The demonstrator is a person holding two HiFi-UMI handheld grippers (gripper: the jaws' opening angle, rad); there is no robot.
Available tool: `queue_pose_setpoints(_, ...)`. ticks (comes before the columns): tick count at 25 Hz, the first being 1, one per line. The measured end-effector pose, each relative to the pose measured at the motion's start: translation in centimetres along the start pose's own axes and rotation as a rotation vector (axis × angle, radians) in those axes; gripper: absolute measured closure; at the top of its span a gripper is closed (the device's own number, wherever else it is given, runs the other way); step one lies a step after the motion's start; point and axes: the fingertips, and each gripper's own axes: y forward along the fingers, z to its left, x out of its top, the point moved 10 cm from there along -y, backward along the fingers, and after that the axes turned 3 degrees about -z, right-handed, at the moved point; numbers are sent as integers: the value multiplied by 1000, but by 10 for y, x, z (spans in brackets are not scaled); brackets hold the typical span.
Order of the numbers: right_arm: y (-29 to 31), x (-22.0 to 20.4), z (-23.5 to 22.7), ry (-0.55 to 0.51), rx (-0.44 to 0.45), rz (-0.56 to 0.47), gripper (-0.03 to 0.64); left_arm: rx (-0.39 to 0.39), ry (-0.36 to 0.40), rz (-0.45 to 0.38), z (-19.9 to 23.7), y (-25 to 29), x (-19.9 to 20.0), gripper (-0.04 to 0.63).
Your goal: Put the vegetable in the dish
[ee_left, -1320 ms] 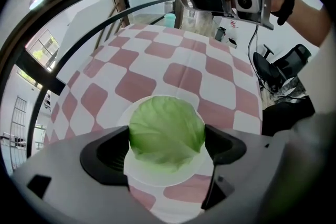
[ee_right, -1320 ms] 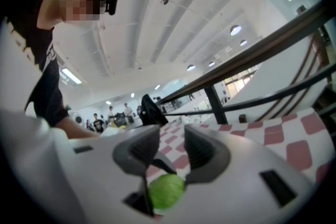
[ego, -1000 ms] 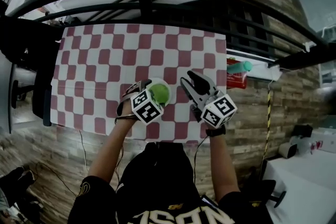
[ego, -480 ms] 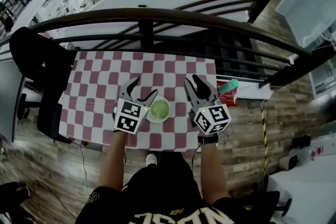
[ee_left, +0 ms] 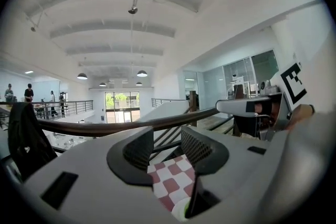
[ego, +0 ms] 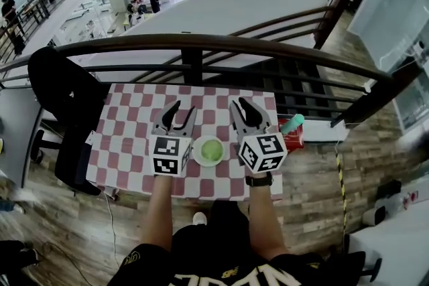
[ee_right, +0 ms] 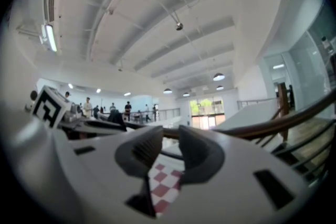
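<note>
A round green vegetable (ego: 210, 150) lies in a small white dish (ego: 198, 156) on the red-and-white checked table (ego: 127, 137). Both grippers are held up above the table and point level towards the railing. My left gripper (ego: 181, 112) is left of the dish, my right gripper (ego: 241, 108) right of it. The jaws of both have just been closing, and nothing is between them. In the left gripper view a gap remains at the left gripper (ee_left: 167, 147), with checked cloth and a sliver of the vegetable (ee_left: 181, 211) showing below. The right gripper (ee_right: 170, 153) keeps a narrow gap.
A dark curved railing (ego: 201, 45) runs just behind the table. A black chair (ego: 64, 94) stands at the table's left end. A red box (ego: 293, 138) with a teal object (ego: 292, 122) sits on a ledge to the right. People stand far off in the hall.
Both grippers have risen from the table and now point level. The left gripper has come away from the dish and its jaws have narrowed. The vegetable stays in the dish.
</note>
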Motion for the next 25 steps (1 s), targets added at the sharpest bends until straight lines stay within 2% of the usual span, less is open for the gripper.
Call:
queue_pose_setpoints(7,3,11,29,-15,-13,5,563,27,-56,-61,5,-18,10,490)
queue_pose_setpoints(13,4,15,55,-9,27,9,595,66,-89,-65,6,-31,10,575)
queue_pose_setpoints(15,3,12,62,-11,9,23,600,84,-103,-73,7,-38,8,577)
queue_pose_setpoints(19,1,8,63,-10,-62,65,601,126,-55,-89,7,-50,12,577)
queue_pose_setpoints(22,-4,5,65,-27,-108,76,601,125,-20,-88,6,-56,13,577)
queue_pose_setpoints(25,-7,4,64,-35,-137,70,601,118,-18,-87,6,-59,12,577)
